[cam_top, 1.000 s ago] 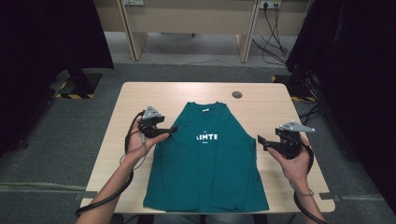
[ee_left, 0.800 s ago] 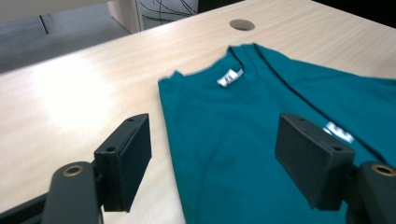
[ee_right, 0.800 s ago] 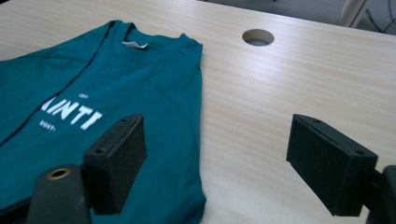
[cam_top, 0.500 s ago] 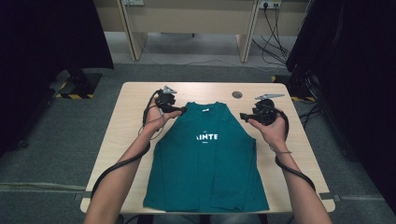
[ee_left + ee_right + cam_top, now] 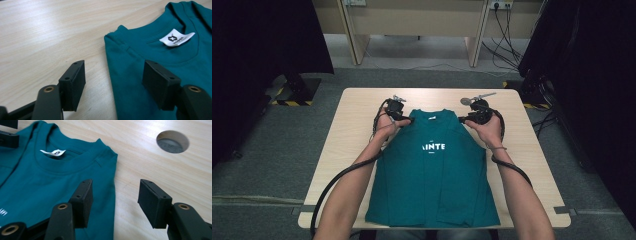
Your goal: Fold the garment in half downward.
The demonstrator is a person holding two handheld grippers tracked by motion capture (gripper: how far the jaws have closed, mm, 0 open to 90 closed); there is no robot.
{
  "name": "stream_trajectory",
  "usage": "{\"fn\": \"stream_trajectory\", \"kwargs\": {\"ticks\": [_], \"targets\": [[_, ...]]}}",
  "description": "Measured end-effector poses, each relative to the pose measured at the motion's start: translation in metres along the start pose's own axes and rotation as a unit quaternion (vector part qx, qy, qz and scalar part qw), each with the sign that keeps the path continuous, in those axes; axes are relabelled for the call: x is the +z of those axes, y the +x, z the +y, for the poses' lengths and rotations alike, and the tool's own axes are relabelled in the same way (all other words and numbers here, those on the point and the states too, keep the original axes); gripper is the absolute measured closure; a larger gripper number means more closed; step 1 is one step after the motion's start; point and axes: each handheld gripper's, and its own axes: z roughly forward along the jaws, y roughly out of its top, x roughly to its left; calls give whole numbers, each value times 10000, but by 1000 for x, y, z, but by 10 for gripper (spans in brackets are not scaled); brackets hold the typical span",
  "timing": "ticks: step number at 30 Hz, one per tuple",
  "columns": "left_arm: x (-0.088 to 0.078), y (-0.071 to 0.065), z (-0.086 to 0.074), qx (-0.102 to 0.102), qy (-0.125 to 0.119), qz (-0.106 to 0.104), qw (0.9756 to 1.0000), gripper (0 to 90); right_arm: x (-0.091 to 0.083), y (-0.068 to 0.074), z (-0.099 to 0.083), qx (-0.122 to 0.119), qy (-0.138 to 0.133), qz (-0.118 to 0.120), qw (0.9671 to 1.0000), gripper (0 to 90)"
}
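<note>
the teal shirt [image 5: 434, 170] lay flat on the wooden table [image 5: 357, 115], front up w/ white lettering, sleeves folded in, collar at the far end and hem at the near edge; a white neck label [image 5: 177, 38] showed inside the collar. the left gripper [image 5: 403, 118] sat at the shirt's left shoulder, the right gripper [image 5: 468, 119] at its right shoulder. in the left gripper view one jaw stood over bare wood, the other over cloth, so the shoulder edge ran between them; the right gripper view showed the mirror of that. both pairs of jaws had just been closing but stood apart, pads not yet pressing fabric, nothing gripped. step in hand looked like pinching both shoulders, prob. to lift or fold. to do it well: lower each gripper til the under jaw slid beneath the edge, take all folded layers, close both evenly, keep the 2 grips level so the cloth wouldn't skew. a round cable hole [image 5: 172, 141] lay in the table beyond the right shoulder, well apart from the shirt.
</note>
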Motion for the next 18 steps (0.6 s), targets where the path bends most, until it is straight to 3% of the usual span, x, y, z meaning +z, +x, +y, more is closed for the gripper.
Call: {"fn": "stream_trajectory", "kwargs": {"ticks": [3, 5, 6, 7, 8, 9, 10, 11, 12, 13, 14, 15, 16, 17, 18], "targets": [[2, -4, 1, 36, -28, -49, 10000, 420, 17, 4, 0, 54, 143, -3, 9999, 456], [3, -4, 1, 90, -87, -28, 9999, 461, 17, 4, 0, 54, 143, -3, 9999, 454], [3, -4, 1, 90, -87, -28, 9999, 461, 21, 7, 0, -15, 173, -35, 9998, 454], [4, -6, 1, 286, -53, -22, 9996, 461, 21, 7, 0, -15, 173, -35, 9998, 465], [4, -6, 1, 286, -53, -22, 9996, 514, 21, 7, 0, -15, 173, -35, 9998, 465], [5, -9, 3, 386, -23, -14, 9993, 514, 24, 10, 0, -125, 113, -57, 9998, 514], [5, -9, 3, 386, -23, -14, 9993, 583, 24, 10, 0, -125, 113, -57, 9998, 514], [5, -9, 3, 386, -23, -14, 9993, 583, 24, 12, -2, -213, 25, -39, 9998, 514], [6, -13, 3, 396, -35, 7, 9992, 583, 24, 12, -2, -213, 25, -39, 9998, 625], [6, -13, 3, 396, -35, 7, 9992, 669, 24, 12, -2, -213, 25, -39, 9998, 625], [6, -13, 3, 396, -35, 7, 9992, 669, 25, 15, -3, -225, -35, -22, 9997, 712], [7, -16, 3, 370, -77, -39, 9993, 669, 25, 15, -3, -225, -35, -22, 9997, 712], [7, -16, 3, 370, -77, -39, 9993, 751, 25, 15, -3, -225, -35, -22, 9997, 712], [8, -17, 4, 292, -82, -75, 9995, 751, 25, 16, -3, -99, -28, 41, 9999, 806], [8, -17, 4, 292, -82, -75, 9995, 796, 25, 16, -3, -99, -28, 41, 9999, 806]]}}
